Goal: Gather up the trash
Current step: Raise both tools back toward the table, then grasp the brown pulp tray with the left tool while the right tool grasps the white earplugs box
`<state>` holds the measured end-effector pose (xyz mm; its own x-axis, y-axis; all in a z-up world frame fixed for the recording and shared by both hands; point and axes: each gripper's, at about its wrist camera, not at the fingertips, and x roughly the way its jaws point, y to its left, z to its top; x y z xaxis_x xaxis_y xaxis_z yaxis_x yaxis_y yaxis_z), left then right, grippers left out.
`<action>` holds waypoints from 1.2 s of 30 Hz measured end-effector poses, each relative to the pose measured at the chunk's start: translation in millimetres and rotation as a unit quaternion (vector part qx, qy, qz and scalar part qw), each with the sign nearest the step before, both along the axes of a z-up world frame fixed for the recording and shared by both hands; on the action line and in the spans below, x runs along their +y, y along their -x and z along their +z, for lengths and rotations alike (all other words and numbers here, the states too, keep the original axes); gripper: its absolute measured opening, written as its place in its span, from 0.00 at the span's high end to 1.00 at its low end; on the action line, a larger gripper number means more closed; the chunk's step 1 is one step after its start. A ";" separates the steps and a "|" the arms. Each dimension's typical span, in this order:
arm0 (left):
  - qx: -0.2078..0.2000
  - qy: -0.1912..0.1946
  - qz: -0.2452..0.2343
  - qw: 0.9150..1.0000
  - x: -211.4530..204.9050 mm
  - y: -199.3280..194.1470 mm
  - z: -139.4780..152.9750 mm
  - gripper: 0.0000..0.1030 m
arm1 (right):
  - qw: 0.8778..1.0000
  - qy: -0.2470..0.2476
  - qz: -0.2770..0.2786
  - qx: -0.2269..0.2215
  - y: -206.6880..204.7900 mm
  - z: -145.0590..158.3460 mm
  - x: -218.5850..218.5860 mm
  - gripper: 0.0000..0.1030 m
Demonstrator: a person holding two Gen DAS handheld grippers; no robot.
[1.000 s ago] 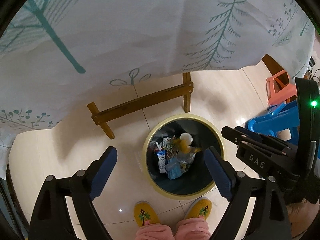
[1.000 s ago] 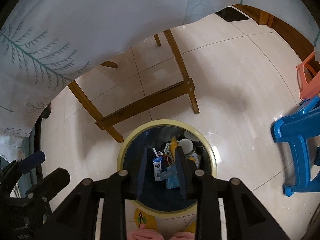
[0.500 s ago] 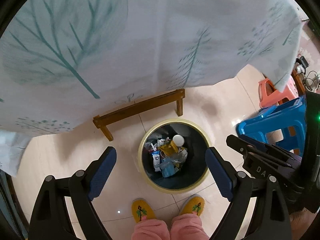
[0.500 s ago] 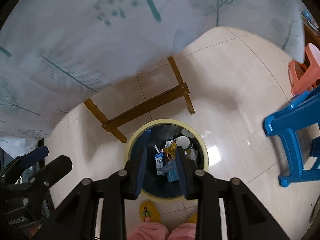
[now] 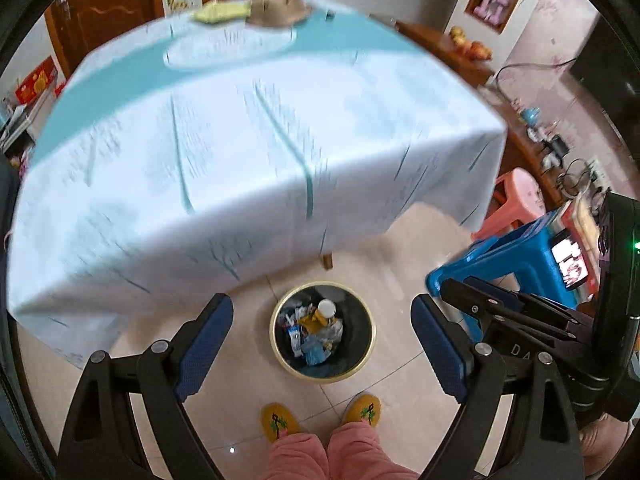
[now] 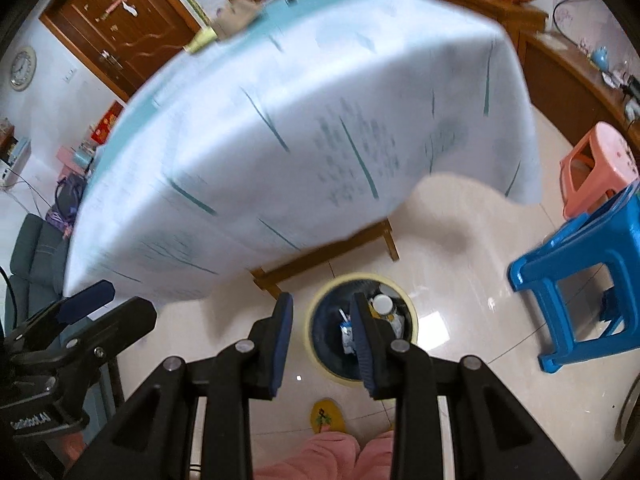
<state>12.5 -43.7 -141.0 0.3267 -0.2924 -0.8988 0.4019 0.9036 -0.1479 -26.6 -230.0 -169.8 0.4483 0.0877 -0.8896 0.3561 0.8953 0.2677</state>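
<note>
Filling most of what lies ahead of both tools, the tabletop [image 5: 256,128] wears a soft white cloth with teal leaf prints, hanging low over its wooden legs; blurred brownish and yellow scraps [image 5: 276,10] sit at its far edge, likely the next trash to gather, though I cannot tell what they are. Off to the right of the tools stand a glossy blue plastic stool [image 6: 584,280] and a pink stool [image 6: 596,168]. Directly below and just ahead, on the shiny tiled floor, sits the round trash bin [image 5: 280,344], dark inside with a pale yellow rim, already holding cartons, wrappers and a white-capped bottle, placed near the person's yellow slippers [image 5: 280,426] for easy dropping. The left tool [image 5: 322,354] hangs released, its blue textured pads spread wide and empty. The right tool [image 6: 322,346] is partly parted, gripping nothing.
</note>
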 end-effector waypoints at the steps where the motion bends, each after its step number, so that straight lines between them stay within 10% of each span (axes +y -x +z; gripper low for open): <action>1: -0.006 0.002 -0.001 1.000 2.4 -0.4 12.6 0.13 | 1.000 0.001 0.000 -0.004 -0.8 9.7 0.6 0.71; 16: -0.074 0.051 -0.011 0.996 34.0 -44.8 120.9 0.13 | 0.996 0.042 0.006 -0.083 -34.9 137.2 36.3 0.71; 36: -0.097 0.056 0.076 0.991 15.8 -170.2 146.6 0.08 | 0.988 0.050 0.089 -0.117 -167.2 161.5 6.6 0.71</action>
<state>182.7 -27.8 5.6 0.5373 -0.3219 -0.7796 0.2937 0.9378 -0.1849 140.6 -223.4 -8.3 0.6277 0.1007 -0.7719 0.1294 0.9643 0.2310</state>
